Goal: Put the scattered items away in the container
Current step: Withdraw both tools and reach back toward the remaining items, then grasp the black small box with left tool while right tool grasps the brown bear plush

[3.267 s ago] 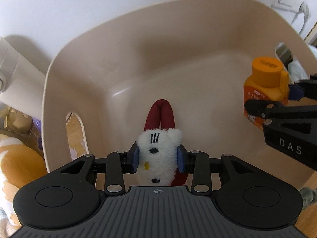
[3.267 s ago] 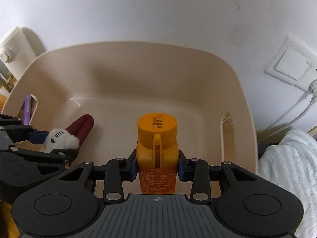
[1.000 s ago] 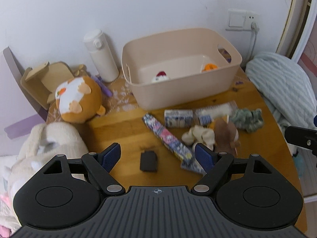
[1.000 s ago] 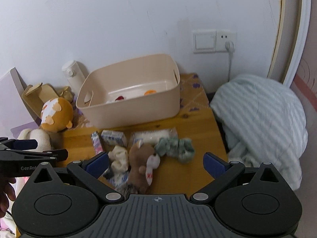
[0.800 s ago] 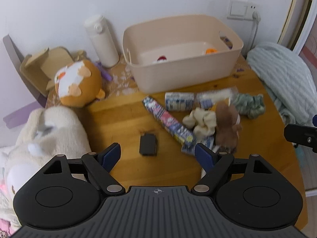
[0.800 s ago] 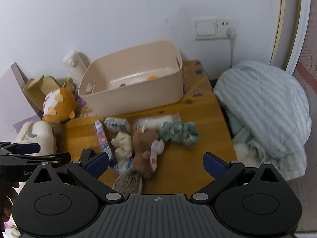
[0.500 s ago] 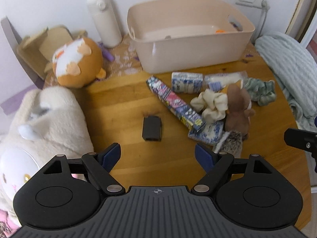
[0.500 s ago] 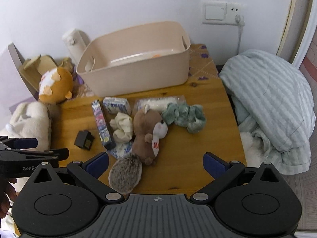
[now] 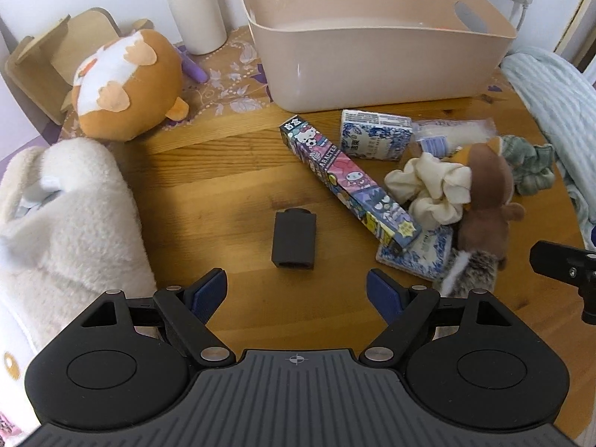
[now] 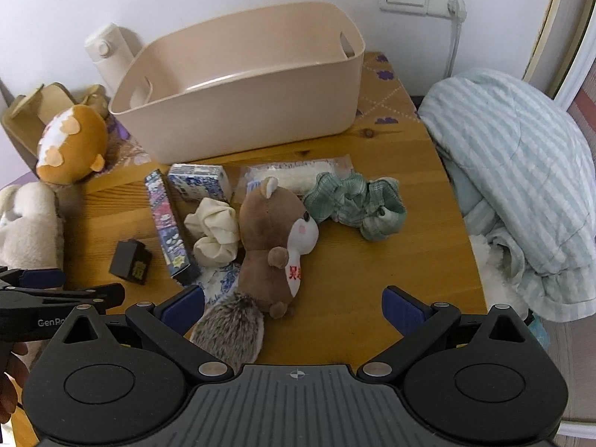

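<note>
Jaws on both grippers are spread wide and hold nothing: left gripper (image 9: 297,288) hangs over the small black box (image 9: 294,239) at frame centre, right gripper (image 10: 293,307) over the brown squirrel plush (image 10: 273,238) at centre of its view.

Step looks like between-picks: both tools lined up on new targets, nothing grasped yet.

Layout, big to small:
- beige tub (image 10: 238,85), upper centre, at the wall end of the wooden table (image 10: 409,260)
- squirrel plush, lying on its side, bushy grey tail (image 10: 229,327) nearest the right jaws
- green checked scrunchie (image 10: 357,201), right of the plush
- cartoon-print long box (image 9: 346,178), diagonal, centre right
- cream scrunchie (image 9: 432,193), touching the plush
- blue-patterned carton (image 9: 376,136), just below the tub
- black box, alone on bare wood

Next move probably: descend, straddle each target across its narrow side, then clamp. Black box is rigid and clear all round; plush is soft and crowded, so the scrunchie may snag.
</note>
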{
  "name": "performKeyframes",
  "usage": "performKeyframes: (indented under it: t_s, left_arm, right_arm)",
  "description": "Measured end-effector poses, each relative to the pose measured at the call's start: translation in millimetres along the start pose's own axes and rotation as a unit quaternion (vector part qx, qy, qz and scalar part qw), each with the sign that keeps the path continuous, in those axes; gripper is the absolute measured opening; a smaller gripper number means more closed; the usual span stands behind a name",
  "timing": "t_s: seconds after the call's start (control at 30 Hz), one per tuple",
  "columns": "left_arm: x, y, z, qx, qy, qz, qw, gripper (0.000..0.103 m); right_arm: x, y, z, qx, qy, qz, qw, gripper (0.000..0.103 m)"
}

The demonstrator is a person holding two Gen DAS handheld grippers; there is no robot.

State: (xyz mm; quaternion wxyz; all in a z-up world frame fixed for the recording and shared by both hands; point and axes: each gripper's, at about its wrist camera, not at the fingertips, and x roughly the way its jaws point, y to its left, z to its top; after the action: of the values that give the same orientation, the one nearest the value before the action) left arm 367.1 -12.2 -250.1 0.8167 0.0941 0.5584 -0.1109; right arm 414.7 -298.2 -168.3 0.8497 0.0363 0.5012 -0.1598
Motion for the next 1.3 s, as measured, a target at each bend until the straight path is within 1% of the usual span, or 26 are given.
performKeyframes:
  t_s: [0.17, 0.43, 0.57, 0.63, 0.8, 0.9, 0.97, 1.03, 1.13, 1.2, 1.23, 1.27, 1.3]
  left_arm:
    - [19.6, 4.2, 4.2, -0.001, 0.009, -0.003, 1.0000, 0.083]
    - [41.9, 9.6, 13.1, -0.010, 0.015, -0.021, 0.9996, 0.083]
    - [49.5, 13.0, 16.5, -0.026, 0.015, -0.035, 0.9990, 0.083]
    - [52.4, 14.0, 17.7, -0.027, 0.014, -0.040, 0.9987, 0.083]
    - [62.5, 14.7, 20.2, -0.022, 0.021, -0.038, 0.9988, 0.083]
    - [66.6, 18.0, 22.7, -0.027, 0.022, -0.039, 0.9986, 0.081]
    - [68.5, 18.6, 24.5, -0.022, 0.025, -0.041, 0.9986, 0.069]
    - [69.5, 17.3, 26.1, -0.011, 0.025, -0.039, 0.9989, 0.064]
    - [67.6, 14.9, 28.7, 0.004, 0.018, -0.038, 0.9991, 0.056]
    - [66.1, 14.4, 30.4, 0.009, 0.016, -0.040, 0.9990, 0.049]
    - [66.0, 13.5, 30.9, 0.013, 0.016, -0.041, 0.9989, 0.042]
    - [65.8, 13.1, 31.3, 0.016, 0.017, -0.042, 0.9988, 0.032]
    - [65.5, 12.5, 31.6, 0.018, 0.019, -0.042, 0.9988, 0.032]
  right_arm:
    - [20.7, 4.4, 5.8, 0.004, 0.012, -0.011, 1.000, 0.103]
    - [46.4, 7.0, 15.2, 0.003, 0.024, -0.031, 0.999, 0.103]
    - [56.2, 7.2, 20.6, 0.004, 0.034, -0.032, 0.999, 0.098]
    - [61.4, 7.6, 22.6, 0.002, 0.037, -0.036, 0.999, 0.097]
    - [75.5, 10.2, 24.9, 0.004, 0.053, -0.046, 0.998, 0.094]
    - [81.3, 11.1, 26.0, 0.010, 0.059, -0.043, 0.997, 0.093]
    - [83.8, 12.9, 26.6, 0.009, 0.061, -0.044, 0.997, 0.092]
    - [86.6, 14.3, 27.6, 0.010, 0.064, -0.044, 0.997, 0.090]
    - [90.8, 15.0, 29.1, 0.015, 0.071, -0.041, 0.997, 0.082]
    - [93.6, 15.2, 29.8, 0.022, 0.079, -0.035, 0.996, 0.072]
    - [95.2, 15.3, 29.9, 0.024, 0.082, -0.032, 0.996, 0.069]
    - [96.3, 14.8, 29.8, 0.027, 0.085, -0.030, 0.996, 0.062]
    - [97.3, 14.4, 29.4, 0.030, 0.088, -0.027, 0.995, 0.053]
